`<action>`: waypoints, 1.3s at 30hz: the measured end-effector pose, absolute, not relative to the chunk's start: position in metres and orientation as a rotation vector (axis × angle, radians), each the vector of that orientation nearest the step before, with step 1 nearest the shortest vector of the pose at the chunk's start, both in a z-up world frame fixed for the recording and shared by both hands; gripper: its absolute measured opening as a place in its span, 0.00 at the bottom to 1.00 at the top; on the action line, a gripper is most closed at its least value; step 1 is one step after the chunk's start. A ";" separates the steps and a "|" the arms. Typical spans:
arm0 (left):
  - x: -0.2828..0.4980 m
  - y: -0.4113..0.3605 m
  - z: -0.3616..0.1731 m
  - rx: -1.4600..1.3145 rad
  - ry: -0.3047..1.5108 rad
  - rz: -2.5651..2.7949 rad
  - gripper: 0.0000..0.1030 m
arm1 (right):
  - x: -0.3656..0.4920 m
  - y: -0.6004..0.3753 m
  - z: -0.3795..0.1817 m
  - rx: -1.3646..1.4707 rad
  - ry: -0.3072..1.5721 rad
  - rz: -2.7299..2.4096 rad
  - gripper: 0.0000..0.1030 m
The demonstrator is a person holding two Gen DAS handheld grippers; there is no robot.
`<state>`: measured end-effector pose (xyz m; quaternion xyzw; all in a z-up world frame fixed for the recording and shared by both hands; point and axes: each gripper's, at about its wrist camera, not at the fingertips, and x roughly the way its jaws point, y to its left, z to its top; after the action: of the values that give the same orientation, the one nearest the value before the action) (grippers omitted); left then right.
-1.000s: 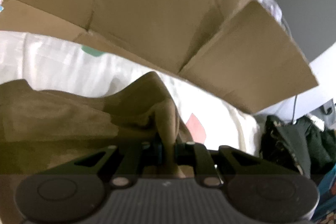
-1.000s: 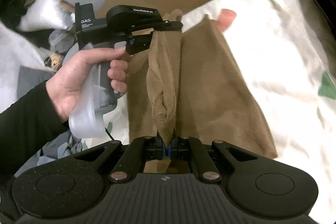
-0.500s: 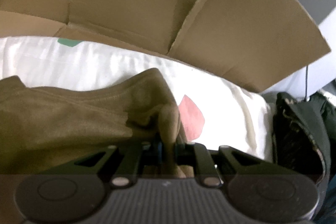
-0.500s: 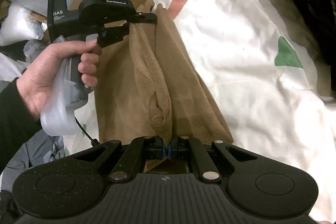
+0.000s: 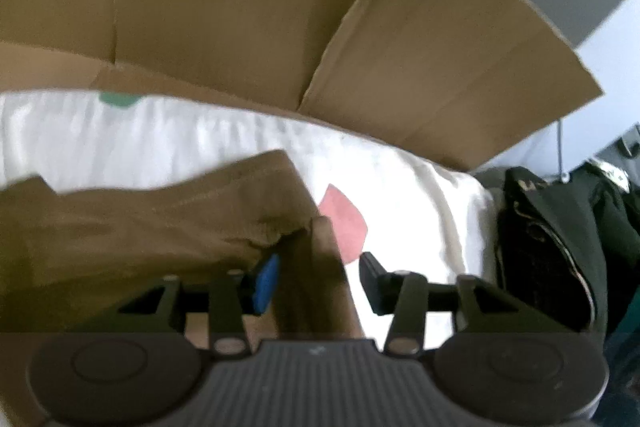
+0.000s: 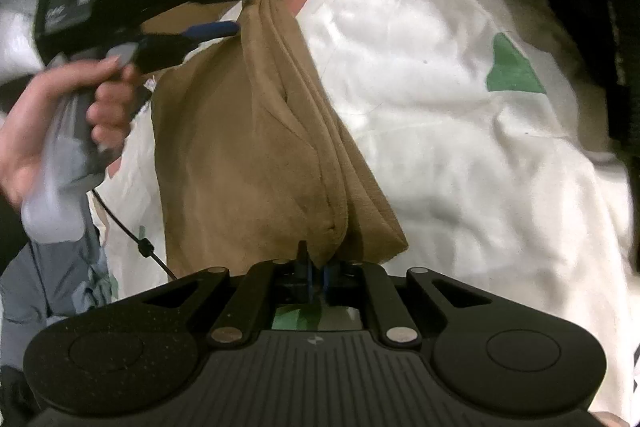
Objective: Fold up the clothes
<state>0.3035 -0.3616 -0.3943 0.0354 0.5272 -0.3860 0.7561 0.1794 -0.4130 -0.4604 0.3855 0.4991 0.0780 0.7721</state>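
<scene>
A brown garment [image 6: 248, 155] lies folded lengthwise on a white sheet [image 6: 440, 107] printed with green and pink shapes. My right gripper [image 6: 316, 267] is shut on its near corner, low over the sheet. At the far end, my left gripper [image 6: 243, 9], held by a hand [image 6: 60, 115], has its jaws opening, and the garment's edge lies loose between them. In the left wrist view the brown garment [image 5: 140, 235] droops past the blue pad of the left gripper [image 5: 318, 273], with a clear gap to the other finger.
A flattened cardboard box [image 5: 280, 7] stands along the far side of the white sheet [image 5: 200, 139]. Dark clothes [image 5: 560, 247] are piled to the right of it. Grey fabric [image 6: 52, 287] and a black cable [image 6: 132, 235] lie beside the sheet under the hand.
The left jaws have spread apart and no longer pinch the garment's end. The garment has sunk from a raised ridge to lying flatter on the sheet. The right gripper has come lower.
</scene>
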 end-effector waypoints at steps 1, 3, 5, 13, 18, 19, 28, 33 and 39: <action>0.304 -0.359 -0.390 0.096 1.142 -0.850 0.46 | 0.177 -0.416 -0.460 0.845 1.077 0.168 0.05; 0.304 -0.355 -0.385 0.142 1.136 -0.871 0.44 | 0.174 -0.421 -0.458 0.861 1.067 0.160 0.07; 0.302 -0.353 -0.384 0.194 1.135 -0.898 0.43 | 0.171 -0.426 -0.458 0.881 1.058 0.149 0.07; 0.284 -0.363 -0.410 0.297 1.181 -0.955 0.37 | 0.168 -0.428 -0.467 0.913 1.063 0.131 0.00; 0.281 -0.381 -0.429 0.297 1.182 -0.936 0.38 | 0.169 -0.428 -0.464 0.868 1.097 0.124 0.00; 0.281 -0.384 -0.430 0.294 1.172 -0.934 0.40 | 0.169 -0.428 -0.462 0.850 1.102 0.127 0.00; 0.301 -0.387 -0.408 0.281 1.143 -0.933 0.44 | 0.164 -0.435 -0.426 0.638 1.105 0.196 0.10; 0.318 -0.360 -0.392 0.285 1.125 -0.913 0.45 | 0.166 -0.450 -0.413 0.604 1.059 0.166 0.18; 0.336 -0.311 -0.382 0.333 1.115 -0.864 0.47 | 0.182 -0.456 -0.408 0.564 1.029 0.142 0.26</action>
<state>0.3364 -0.3111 -0.3821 0.1525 0.5099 -0.3953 0.7486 0.1823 -0.4559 -0.4078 0.2658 0.4850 0.0670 0.8305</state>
